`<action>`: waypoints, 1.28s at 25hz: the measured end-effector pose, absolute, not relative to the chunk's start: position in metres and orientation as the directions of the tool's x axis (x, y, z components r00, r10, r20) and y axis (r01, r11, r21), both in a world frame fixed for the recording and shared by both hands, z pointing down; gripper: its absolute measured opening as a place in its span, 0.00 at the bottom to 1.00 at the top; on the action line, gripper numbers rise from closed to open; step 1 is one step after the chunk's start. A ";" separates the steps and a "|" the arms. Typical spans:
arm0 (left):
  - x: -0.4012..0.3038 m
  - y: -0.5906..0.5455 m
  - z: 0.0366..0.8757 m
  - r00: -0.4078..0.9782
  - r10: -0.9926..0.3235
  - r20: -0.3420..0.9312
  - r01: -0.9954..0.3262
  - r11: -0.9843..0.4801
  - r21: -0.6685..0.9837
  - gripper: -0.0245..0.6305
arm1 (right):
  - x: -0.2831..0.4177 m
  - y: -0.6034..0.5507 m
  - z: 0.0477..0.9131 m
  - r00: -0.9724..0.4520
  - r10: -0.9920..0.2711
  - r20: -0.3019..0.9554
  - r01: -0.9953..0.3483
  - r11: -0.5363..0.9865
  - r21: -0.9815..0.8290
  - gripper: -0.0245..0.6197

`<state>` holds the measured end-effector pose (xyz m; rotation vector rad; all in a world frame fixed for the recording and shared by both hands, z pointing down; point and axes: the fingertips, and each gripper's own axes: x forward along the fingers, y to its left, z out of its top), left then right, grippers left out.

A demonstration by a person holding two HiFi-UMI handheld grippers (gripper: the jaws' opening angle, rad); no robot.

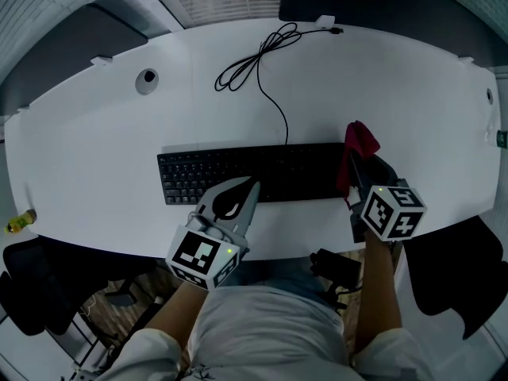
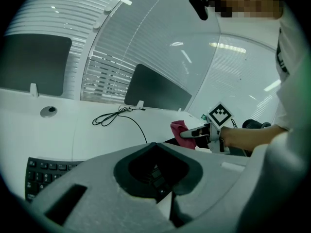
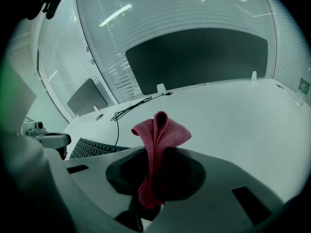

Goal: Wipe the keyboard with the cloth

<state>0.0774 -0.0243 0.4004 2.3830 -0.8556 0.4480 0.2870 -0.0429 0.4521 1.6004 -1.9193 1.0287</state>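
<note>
A black keyboard (image 1: pixel 262 173) lies across the middle of the white desk (image 1: pixel 95 149); its left keys show in the left gripper view (image 2: pixel 46 171) and in the right gripper view (image 3: pixel 92 148). My right gripper (image 1: pixel 359 163) hovers at the keyboard's right end, shut on a red cloth (image 1: pixel 359 140). The cloth (image 3: pixel 158 144) stands up folded out of the jaws and hangs down between them. My left gripper (image 1: pixel 240 190) sits over the keyboard's front edge, jaws shut with nothing in them. From the left gripper view, the cloth (image 2: pixel 178 128) and right gripper (image 2: pixel 197 132) appear to the right.
A black cable (image 1: pixel 266 62) runs from the keyboard in loops to the desk's far edge. A round grommet (image 1: pixel 147 79) sits at the far left. A small yellow object (image 1: pixel 20 222) lies at the left rim. Dark screens (image 3: pixel 194 57) stand behind the desk.
</note>
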 end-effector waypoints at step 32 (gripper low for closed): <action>-0.002 -0.008 0.408 0.663 -0.571 0.483 -0.747 -0.541 0.385 0.05 | 0.180 -0.057 0.458 -0.348 -0.577 0.739 -0.937 0.189 -0.293 0.15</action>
